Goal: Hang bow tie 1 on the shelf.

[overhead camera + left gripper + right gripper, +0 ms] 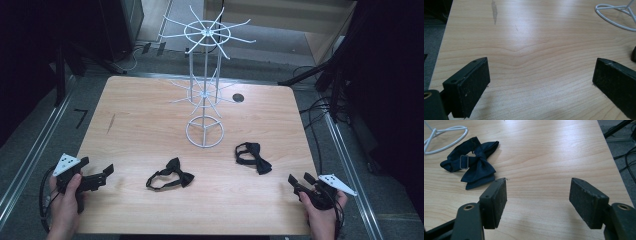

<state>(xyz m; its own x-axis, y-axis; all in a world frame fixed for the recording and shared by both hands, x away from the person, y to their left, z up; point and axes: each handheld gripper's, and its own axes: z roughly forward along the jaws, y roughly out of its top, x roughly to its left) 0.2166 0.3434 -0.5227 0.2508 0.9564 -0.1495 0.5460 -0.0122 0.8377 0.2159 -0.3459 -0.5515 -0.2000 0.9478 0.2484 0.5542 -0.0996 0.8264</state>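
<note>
Ahead-left of right gripper (537,200) fingers (496,200), bow tie (472,161)

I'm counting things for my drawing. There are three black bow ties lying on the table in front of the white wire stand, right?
Not quite: there are two black bow ties, not three. The high view shows one bow tie nearer the left hand-held gripper and the other bow tie nearer the right hand-held gripper. Both lie on the table in front of the white wire stand, as you said.
</note>
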